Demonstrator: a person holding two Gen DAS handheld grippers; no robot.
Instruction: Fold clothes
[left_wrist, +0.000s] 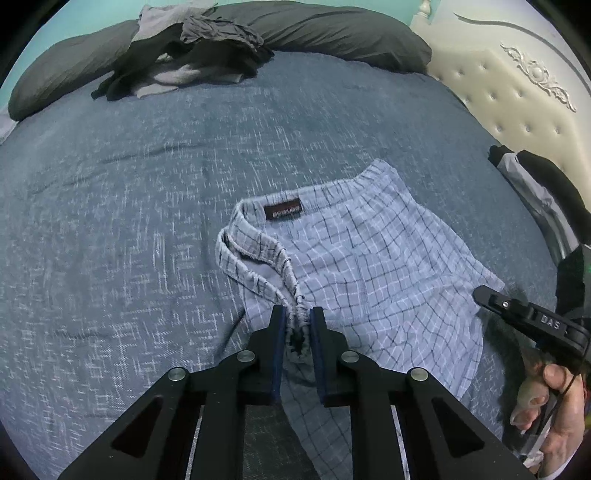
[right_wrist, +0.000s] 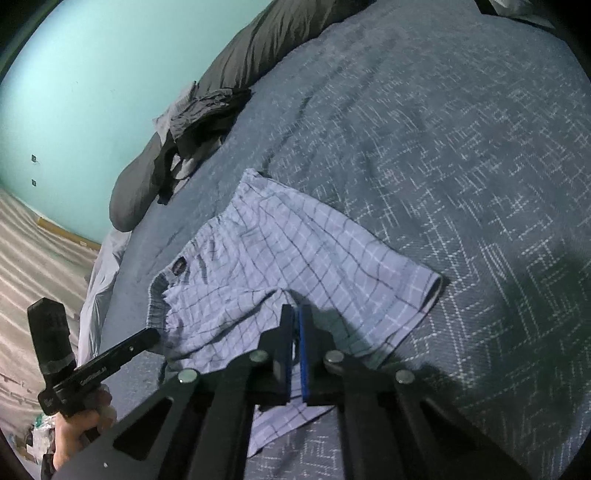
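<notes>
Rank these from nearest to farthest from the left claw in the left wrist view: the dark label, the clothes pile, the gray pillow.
1. Dark label: on the waistband of the checked shorts, just beyond the left claw.
2. Clothes pile: far across the bed, upper left.
3. Gray pillow: behind the pile, along the bed's far edge.

Left tool arms are covering the near stretch of the plaid shorts — the fabric bunched between the pads is only partly showing. Right tool is hiding the shorts' near edge, so the pinch itself isn't readable. The waistband label text is blurring out. The dark clothes by the headboard are running off the frame edge — type unclear.
</notes>
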